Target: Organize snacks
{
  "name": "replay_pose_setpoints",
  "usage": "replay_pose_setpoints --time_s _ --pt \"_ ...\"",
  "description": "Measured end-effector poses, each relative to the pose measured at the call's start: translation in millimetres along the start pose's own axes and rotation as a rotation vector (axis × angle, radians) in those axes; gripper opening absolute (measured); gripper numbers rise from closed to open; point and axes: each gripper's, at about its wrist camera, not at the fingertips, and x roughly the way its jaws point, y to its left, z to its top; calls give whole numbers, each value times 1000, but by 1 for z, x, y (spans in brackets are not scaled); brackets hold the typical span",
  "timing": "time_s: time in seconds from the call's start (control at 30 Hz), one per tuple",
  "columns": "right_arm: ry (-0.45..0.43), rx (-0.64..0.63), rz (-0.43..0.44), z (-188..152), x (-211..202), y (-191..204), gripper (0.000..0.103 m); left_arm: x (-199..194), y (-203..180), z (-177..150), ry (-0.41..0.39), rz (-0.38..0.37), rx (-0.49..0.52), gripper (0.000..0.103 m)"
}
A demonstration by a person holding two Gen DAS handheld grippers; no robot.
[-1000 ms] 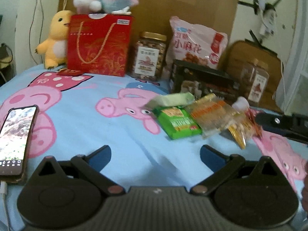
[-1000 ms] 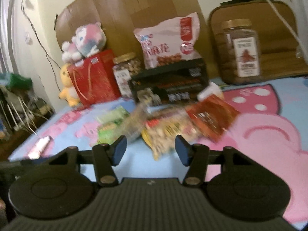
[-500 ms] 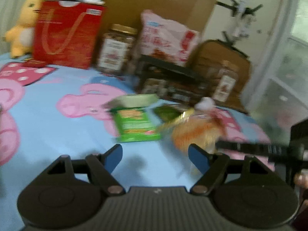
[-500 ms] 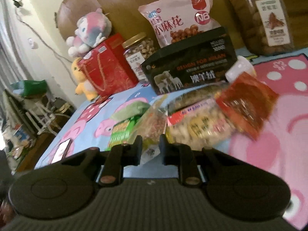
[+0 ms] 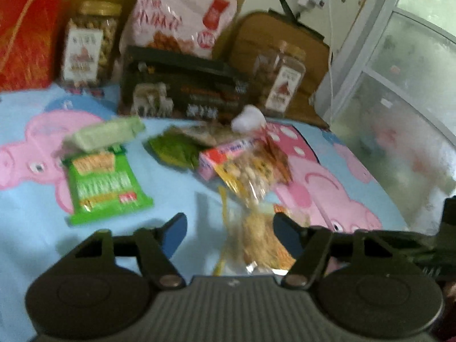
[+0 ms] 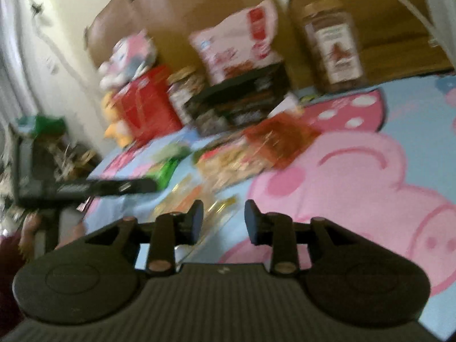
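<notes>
Loose snack packs lie on a blue cartoon-pig sheet. In the left wrist view a green pack lies at the left, a pale green bar behind it, a dark green pack and a pink-topped nut pack in the middle. My left gripper is open, and a clear orange snack bag lies on the sheet between its fingers. My right gripper is open and empty; the same orange bag lies just left of its fingertips. A red pack lies further back.
Along the back stand a red gift bag, a nut jar, a pink snack bag, a black box and a second jar. A window is at the right. The left gripper's finger shows in the right view.
My right gripper was shut on the clear orange bag half a second ago; it has opened and the bag lies on the sheet. My left gripper has swung right, over that bag.
</notes>
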Motion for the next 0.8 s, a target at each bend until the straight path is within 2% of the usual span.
replay_pose_setpoints --time_s 0.1,0.17,0.27,0.33,0.43,0.6,0.8 --pt "47 -11 48 -5 13 8 37 4 3 -7 50 -55 -38 46" --pt "67 -38 60 -7 23 16 37 5 4 -12 59 -91 -70 46" --pt "67 -108 41 -6 36 30 39 -2 1 -13 36 -89 -79 42" --pt "67 -136 40 -3 38 32 37 -9 2 -12 30 -121 -103 42" --pt "37 -183 41 0 35 35 36 -20 -3 -6 -5 -107 -90 42" --pt "-45 -246 69 20 31 42 36 -31 -5 28 -84 -86 -67 42" --pt "-125 -264 63 80 58 42 36 -11 5 96 -174 -36 -39 42"
